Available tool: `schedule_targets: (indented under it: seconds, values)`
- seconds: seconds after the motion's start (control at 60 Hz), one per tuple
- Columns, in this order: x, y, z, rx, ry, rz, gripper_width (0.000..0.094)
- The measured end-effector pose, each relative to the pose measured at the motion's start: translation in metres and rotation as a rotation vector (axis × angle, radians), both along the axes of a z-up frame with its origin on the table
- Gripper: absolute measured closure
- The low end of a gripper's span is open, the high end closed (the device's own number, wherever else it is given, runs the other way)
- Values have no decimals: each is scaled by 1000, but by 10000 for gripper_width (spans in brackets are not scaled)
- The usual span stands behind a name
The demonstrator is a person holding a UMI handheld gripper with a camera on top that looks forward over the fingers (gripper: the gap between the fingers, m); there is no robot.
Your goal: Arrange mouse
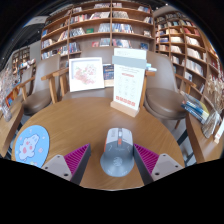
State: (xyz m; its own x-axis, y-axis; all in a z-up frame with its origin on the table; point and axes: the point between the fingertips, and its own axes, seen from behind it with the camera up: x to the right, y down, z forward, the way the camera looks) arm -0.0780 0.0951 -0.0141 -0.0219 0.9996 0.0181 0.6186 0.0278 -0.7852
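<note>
A grey computer mouse (117,152) with a reddish scroll wheel lies on the round wooden table (80,122). It stands between the fingers of my gripper (113,160), resting on the table. The left pink pad (74,158) is clear of the mouse with a gap. The right pad (154,158) is close to the mouse's side. The gripper is open. A light blue mouse mat (31,146) with a cartoon print lies on the table to the left of the left finger.
A framed picture (86,72) and an upright sign card (129,88) stand at the table's far side. Wooden chairs (40,98) (165,100) sit beyond the table. Bookshelves (100,25) fill the background.
</note>
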Motion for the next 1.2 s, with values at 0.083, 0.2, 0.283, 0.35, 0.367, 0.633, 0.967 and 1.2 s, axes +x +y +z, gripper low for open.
schedule_targets:
  seconds: [0.083, 0.2, 0.283, 0.35, 0.367, 0.633, 0.967, 1.2]
  values:
    - [-8, -2, -2, -17, -10, 1, 79]
    - [-19, -2, -2, -15, -8, 0, 105]
    - [-21, -2, -1, -11, -1, -3, 189]
    - [-24, -3, -1, -7, 4, 0, 340]
    - [-25, -2, -1, -5, 6, -3, 423]
    - [-13, -36, 39, -56, 36, -11, 483]
    - [23, -206, 82, -123, 56, 137, 495]
    - [37, -266, 31, -85, -10, 161, 494]
